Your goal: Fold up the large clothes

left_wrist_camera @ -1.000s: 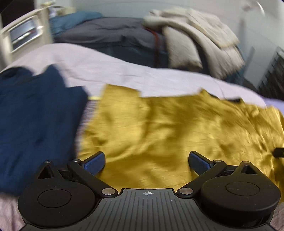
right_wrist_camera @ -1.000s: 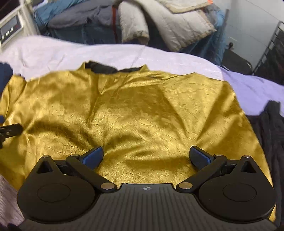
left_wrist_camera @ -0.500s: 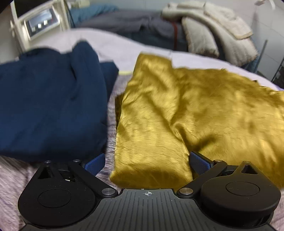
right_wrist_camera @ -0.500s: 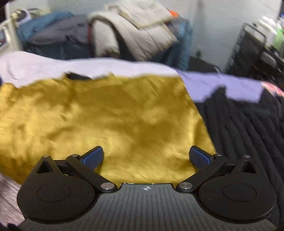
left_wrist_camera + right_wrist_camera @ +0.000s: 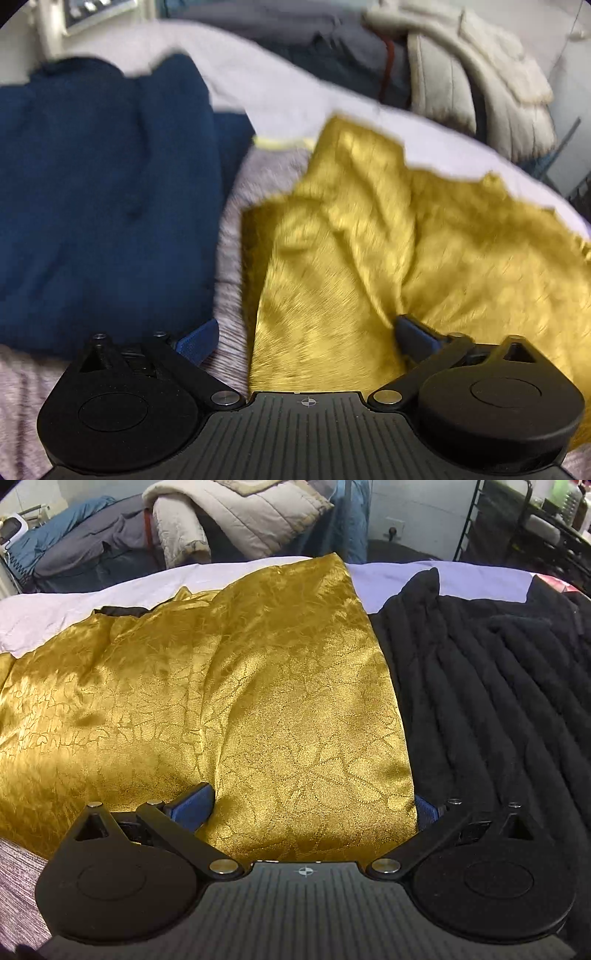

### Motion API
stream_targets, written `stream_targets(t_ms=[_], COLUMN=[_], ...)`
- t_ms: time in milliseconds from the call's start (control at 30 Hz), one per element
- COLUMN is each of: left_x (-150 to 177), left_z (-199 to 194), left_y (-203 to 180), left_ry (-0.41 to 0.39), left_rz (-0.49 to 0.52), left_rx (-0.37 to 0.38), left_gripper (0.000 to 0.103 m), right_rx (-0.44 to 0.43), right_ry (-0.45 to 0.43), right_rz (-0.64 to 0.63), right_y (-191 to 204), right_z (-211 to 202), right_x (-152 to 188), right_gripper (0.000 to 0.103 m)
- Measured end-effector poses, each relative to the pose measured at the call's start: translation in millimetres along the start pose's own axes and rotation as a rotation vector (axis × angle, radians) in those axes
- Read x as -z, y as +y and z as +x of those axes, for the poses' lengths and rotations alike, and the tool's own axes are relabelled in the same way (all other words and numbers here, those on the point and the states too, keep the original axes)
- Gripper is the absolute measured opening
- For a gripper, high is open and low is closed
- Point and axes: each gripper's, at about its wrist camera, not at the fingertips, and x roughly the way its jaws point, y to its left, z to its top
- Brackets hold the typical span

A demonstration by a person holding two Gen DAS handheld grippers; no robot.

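Note:
A shiny gold patterned garment (image 5: 369, 258) lies spread on the bed; it also shows in the right wrist view (image 5: 221, 701). My left gripper (image 5: 306, 336) is open and low over the garment's near left corner, which lies between its jaws. My right gripper (image 5: 314, 805) is open and low over the near right corner, with the right edge of the gold cloth lying just inside its right finger (image 5: 428, 808). The left wrist view is blurred.
A dark blue garment (image 5: 99, 203) lies left of the gold one. A black ribbed garment (image 5: 498, 701) lies right of it. Piled quilts and clothes (image 5: 236, 520) sit behind the pale bed sheet (image 5: 266, 92). A dark rack (image 5: 517, 528) stands at the far right.
Both grippers have moved outward and down, the left toward the garment's left corner and the right toward its right corner. The black garment has come into the right view.

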Motion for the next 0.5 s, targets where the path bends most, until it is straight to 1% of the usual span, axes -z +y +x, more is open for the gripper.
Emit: stream_targets(t_ms=[67,133,233,300,400,500], left_x=[6.3,14.9,30.8,40.2,55.3,70.8], left_z=[-21.4,-37.4,-50.9,-57.6,-66.2,-60.2], left_y=[1.8,4.6,13.2,18.6,24.7,22.2], left_ry=[-0.062,-0.092,-0.075,-0.054,-0.023,0.044], left_rz=[0.003,0.006,-0.014,-0.055,-0.153,-0.264], left_rx=[-0.019,-0.029,-0.014,0.006,0.078,0.181], left_gripper=[0.103,0.103,0.103,0.103,0.103,0.103], right_rx=[0.0,-0.008,-0.047,-0.06,-0.079,-0.107], right_ry=[0.001,-0.003,-0.076,-0.101,-0.106,-0.106], right_rz=[0.003,0.018,0.054,0.083,0.113,0.126], right_y=[1.5,-0.1,-5.4,-9.3,-13.7,-14.7], right_z=[-3.8,-9.6,-29.2,-38.8,-50.4,-60.0], right_x=[0.8,1.3,6.0,10.7,16.3,21.9], right_gripper=[0.103,0.103,0.103,0.103,0.103,0.103])
